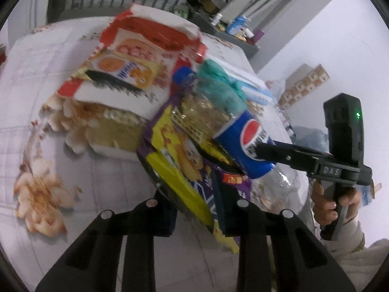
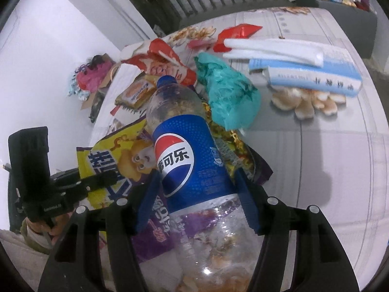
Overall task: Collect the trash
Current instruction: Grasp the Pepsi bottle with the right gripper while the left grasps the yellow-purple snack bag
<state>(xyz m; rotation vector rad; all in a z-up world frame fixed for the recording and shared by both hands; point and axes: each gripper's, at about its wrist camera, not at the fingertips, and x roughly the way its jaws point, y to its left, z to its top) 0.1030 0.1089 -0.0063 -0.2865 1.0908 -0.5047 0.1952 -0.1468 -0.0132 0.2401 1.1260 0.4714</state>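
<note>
One clear, blue-labelled Pepsi bottle [image 2: 184, 160], seemingly empty, lying tilted.

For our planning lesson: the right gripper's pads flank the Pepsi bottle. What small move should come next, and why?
Probably lift the Pepsi bottle slightly: the right gripper looks pressed on its label, and it lies on the yellow snack bag, so raising frees it.
</note>
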